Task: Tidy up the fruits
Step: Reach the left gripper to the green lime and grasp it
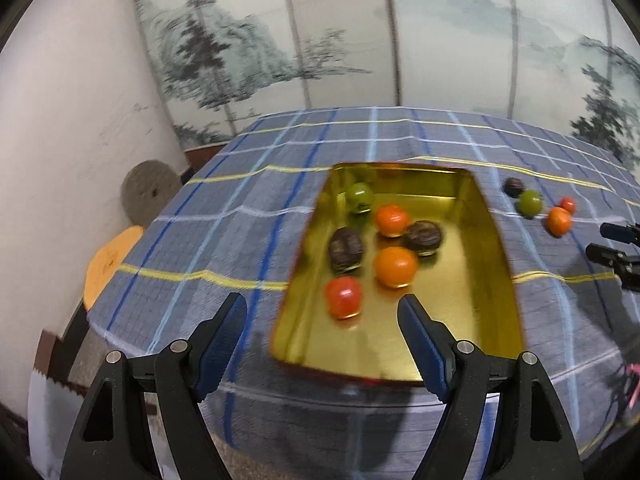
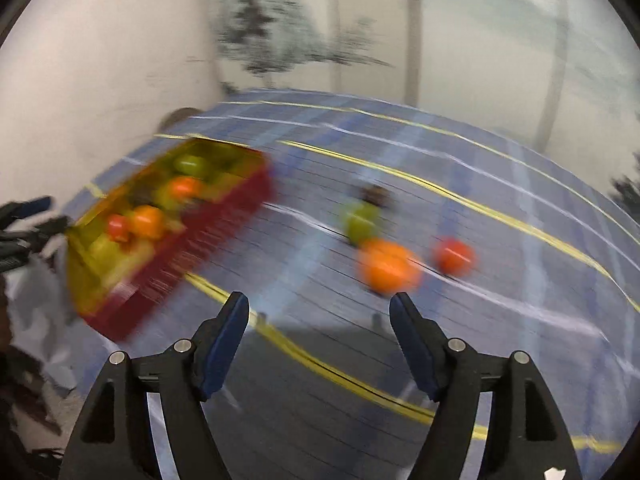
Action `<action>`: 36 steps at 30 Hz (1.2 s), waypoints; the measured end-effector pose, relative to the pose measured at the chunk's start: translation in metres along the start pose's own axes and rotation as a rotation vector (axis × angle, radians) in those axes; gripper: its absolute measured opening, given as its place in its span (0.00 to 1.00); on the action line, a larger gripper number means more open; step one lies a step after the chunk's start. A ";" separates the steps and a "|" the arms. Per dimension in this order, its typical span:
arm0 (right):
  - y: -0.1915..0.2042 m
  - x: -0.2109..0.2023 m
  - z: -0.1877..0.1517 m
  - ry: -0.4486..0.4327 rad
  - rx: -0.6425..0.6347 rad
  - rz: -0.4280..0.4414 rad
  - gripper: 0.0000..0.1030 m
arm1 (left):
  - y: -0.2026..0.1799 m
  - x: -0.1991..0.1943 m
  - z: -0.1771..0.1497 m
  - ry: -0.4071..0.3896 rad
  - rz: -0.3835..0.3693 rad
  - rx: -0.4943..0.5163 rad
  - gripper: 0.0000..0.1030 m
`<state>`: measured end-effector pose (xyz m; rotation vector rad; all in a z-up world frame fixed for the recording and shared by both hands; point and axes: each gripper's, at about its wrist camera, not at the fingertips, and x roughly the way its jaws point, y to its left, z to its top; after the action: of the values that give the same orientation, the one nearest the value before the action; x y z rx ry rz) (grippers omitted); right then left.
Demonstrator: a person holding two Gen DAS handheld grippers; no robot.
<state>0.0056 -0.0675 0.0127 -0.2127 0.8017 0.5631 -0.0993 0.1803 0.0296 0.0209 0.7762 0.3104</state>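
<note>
Tray (image 1: pixel 496 264) at twelve o'clock holds six fruits; four loose fruits, nearest the orange (image 2: pixel 387 266), wait on the desk (image 1: pixel 224 216). My left gripper (image 1: pixel 322 314) and right gripper (image 2: pixel 319 312) both have jaws spread, empty, probably ready for the next pick.

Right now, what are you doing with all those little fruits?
A person holding two grippers is sorting fruit into a gold tray on the checked tablecloth. Six pieces already lie in it. Four more wait on the cloth beside it: an orange one, a red one, a green one and a dark one. The left gripper and right gripper are both open and empty.
</note>
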 end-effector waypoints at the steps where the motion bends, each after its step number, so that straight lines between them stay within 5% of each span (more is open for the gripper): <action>1: -0.020 -0.003 -0.007 0.009 0.034 -0.042 0.68 | -0.008 -0.001 0.003 -0.003 -0.014 0.019 0.76; 7: -0.121 -0.025 -0.042 0.032 0.247 -0.211 0.69 | -0.064 -0.008 0.032 0.002 -0.199 0.113 0.76; 13: -0.180 -0.032 -0.066 0.043 0.368 -0.276 0.69 | -0.129 0.004 0.075 0.040 -0.334 0.159 0.76; 18: -0.188 -0.033 -0.071 0.015 0.386 -0.238 0.70 | -0.175 0.038 0.113 0.057 -0.323 0.151 0.76; 22: -0.188 -0.034 -0.071 -0.003 0.395 -0.192 0.72 | -0.202 0.087 0.133 0.144 -0.332 0.112 0.72; 32: -0.191 -0.036 -0.073 -0.030 0.418 -0.110 0.74 | -0.236 0.158 0.127 0.255 -0.296 0.113 0.69; 36: -0.191 -0.038 -0.073 -0.041 0.418 -0.094 0.75 | -0.239 0.174 0.118 0.282 -0.339 0.087 0.48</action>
<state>0.0443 -0.2696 -0.0155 0.1450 0.8462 0.3005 0.1628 0.0122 -0.0370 -0.0733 1.0553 -0.0450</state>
